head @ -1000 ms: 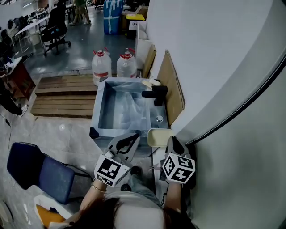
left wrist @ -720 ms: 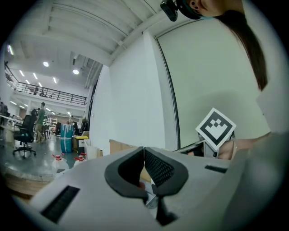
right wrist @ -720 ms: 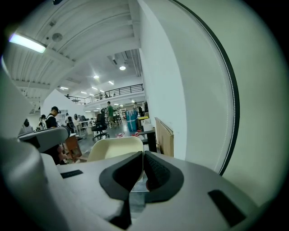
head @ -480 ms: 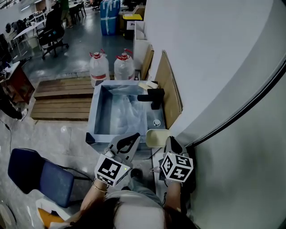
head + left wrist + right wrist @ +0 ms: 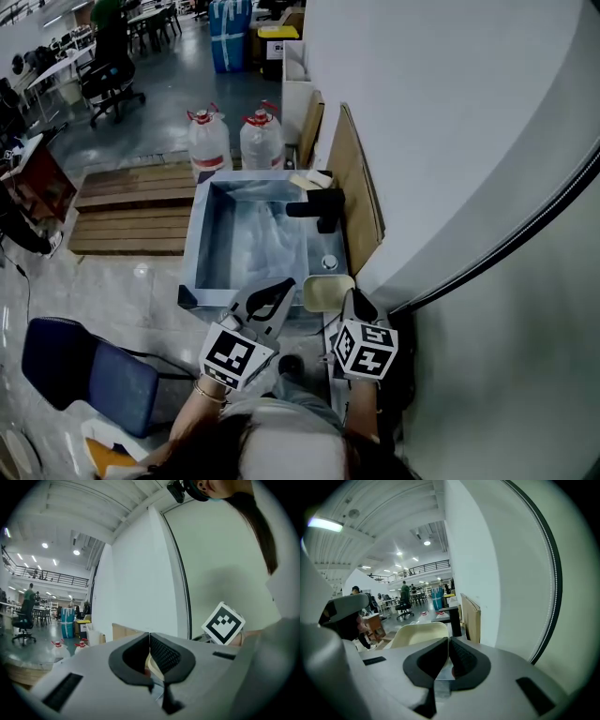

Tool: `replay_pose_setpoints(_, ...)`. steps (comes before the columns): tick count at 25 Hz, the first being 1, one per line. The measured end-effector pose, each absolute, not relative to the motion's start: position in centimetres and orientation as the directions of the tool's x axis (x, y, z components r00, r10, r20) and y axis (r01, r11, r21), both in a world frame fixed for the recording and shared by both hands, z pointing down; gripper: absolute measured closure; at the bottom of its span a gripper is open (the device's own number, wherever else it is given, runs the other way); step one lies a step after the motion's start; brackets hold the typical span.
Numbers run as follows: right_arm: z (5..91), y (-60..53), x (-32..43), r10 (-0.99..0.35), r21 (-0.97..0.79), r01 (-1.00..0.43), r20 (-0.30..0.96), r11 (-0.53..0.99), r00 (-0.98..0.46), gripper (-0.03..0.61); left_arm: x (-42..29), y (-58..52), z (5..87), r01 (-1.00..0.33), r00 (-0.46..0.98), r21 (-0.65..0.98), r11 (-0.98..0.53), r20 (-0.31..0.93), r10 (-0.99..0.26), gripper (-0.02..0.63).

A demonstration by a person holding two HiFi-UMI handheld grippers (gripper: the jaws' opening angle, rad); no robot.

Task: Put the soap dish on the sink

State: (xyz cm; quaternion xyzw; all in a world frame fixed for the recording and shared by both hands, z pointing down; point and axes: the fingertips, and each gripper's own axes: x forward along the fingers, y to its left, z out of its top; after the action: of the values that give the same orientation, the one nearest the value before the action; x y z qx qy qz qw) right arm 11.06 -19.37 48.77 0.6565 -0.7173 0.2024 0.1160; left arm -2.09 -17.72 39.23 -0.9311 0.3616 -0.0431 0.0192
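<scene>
A cream soap dish (image 5: 328,292) hovers at the near right corner of the grey sink (image 5: 202,246), level with its rim. My right gripper (image 5: 349,298) is shut on the dish's near edge. In the right gripper view the dish (image 5: 415,635) spreads out just beyond my right gripper (image 5: 448,640), with the black faucet (image 5: 453,617) behind it. My left gripper (image 5: 287,283) hangs over the sink's near rim, left of the dish, shut with nothing in it. In its own view the left gripper (image 5: 149,635) has its jaws meeting.
The black faucet (image 5: 319,204) stands on the sink's right ledge, a pale object (image 5: 312,178) at its far corner. Two water bottles (image 5: 210,142) and a wooden pallet (image 5: 131,202) lie beyond. A board (image 5: 356,183) leans on the white wall. A blue chair (image 5: 80,361) is near left.
The head view has shifted slightly. Both grippers and the dish keep nearly the same places relative to the sink.
</scene>
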Motion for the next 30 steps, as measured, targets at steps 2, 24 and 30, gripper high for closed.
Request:
replay_pose_setpoints(2,49.4,-19.8,11.2,-0.890,-0.129,-0.990,0.443,0.060,-0.112,0.546,-1.8,-18.1,39.4,-0.670,0.736,-0.066,-0.739,0.072,-0.673,0.604)
replay_pose_setpoints(24,56.0,-24.0,12.2,-0.827,-0.113,-0.989,0.545,0.094,-0.141,0.546,0.8,-22.8,41.1,-0.665,0.738,-0.054,-0.745,0.107,-0.666,0.604)
replay_pose_setpoints(30,57.5,-24.8,12.3,-0.814,-0.102,-0.989,0.561,0.111,-0.149,0.546,1.3,-23.9,41.6,-0.660,0.740,-0.057,-0.749,0.125,-0.661,0.604)
